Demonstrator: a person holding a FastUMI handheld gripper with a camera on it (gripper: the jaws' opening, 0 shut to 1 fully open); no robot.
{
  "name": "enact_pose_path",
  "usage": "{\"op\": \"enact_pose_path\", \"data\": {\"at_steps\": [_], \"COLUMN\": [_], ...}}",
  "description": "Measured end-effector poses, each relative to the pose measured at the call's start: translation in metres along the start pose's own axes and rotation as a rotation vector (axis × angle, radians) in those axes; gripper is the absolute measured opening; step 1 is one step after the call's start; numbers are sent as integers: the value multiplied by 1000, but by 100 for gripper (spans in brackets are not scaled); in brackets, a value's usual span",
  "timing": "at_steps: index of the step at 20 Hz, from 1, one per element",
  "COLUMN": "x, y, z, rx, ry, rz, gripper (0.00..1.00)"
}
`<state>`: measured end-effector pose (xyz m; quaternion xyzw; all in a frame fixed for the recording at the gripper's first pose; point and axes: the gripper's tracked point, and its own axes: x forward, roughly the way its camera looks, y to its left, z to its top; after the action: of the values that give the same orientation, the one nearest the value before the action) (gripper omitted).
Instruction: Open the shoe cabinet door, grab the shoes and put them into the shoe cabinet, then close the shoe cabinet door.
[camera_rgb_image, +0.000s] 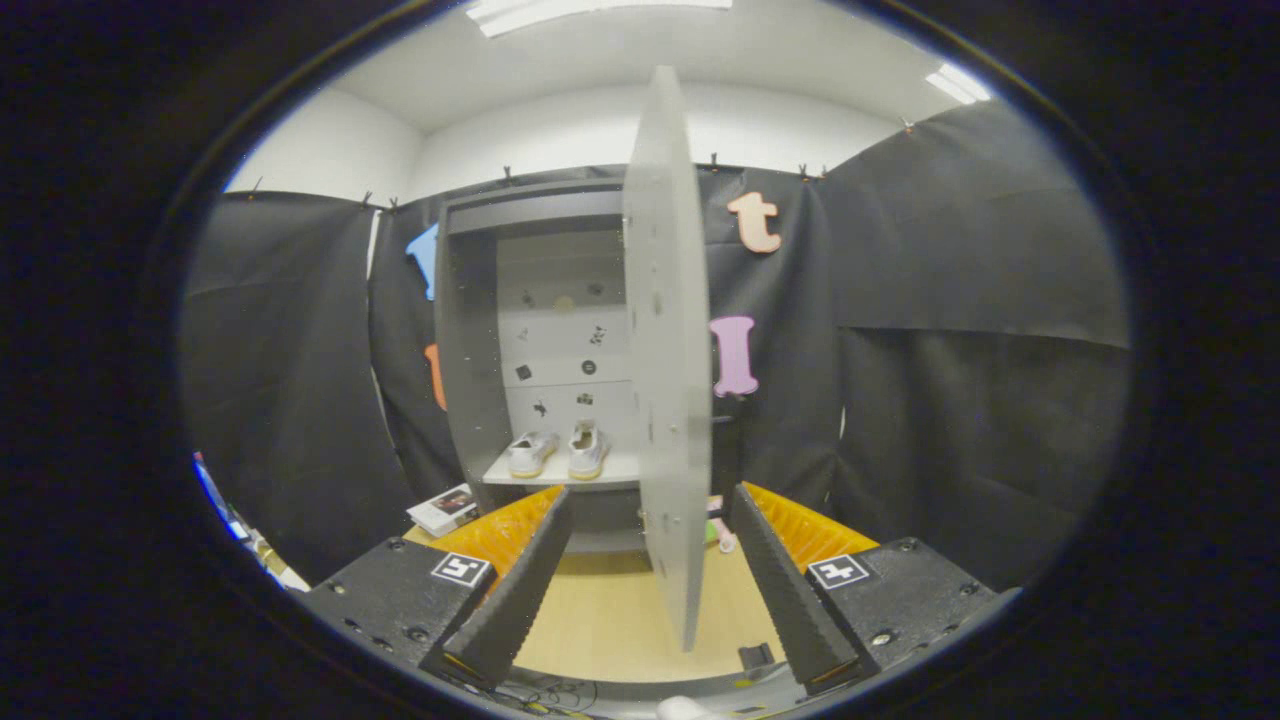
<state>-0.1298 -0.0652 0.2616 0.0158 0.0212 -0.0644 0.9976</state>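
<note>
A small box (445, 508) lies on the desk (610, 610) at far left, clear of the work. Right of it the shoe cabinet (470, 330) stands open, and the shoes (558, 452) sit side by side on its shelf (560, 470), so stowing looks done. The door (668, 360) juts edge-on toward the camera, between the fingers, which are spread wide and grip nothing; the gripper (645, 580) seems lined up to swing it closed.
</note>
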Motion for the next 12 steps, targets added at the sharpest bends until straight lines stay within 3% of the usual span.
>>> {"op": "enact_pose_path", "data": {"at_steps": [6,12], "x": [29,92], "y": [-94,-120], "z": [10,8], "rx": [30,14], "ry": [-15,14], "rz": [-36,87], "gripper": [100,99]}}
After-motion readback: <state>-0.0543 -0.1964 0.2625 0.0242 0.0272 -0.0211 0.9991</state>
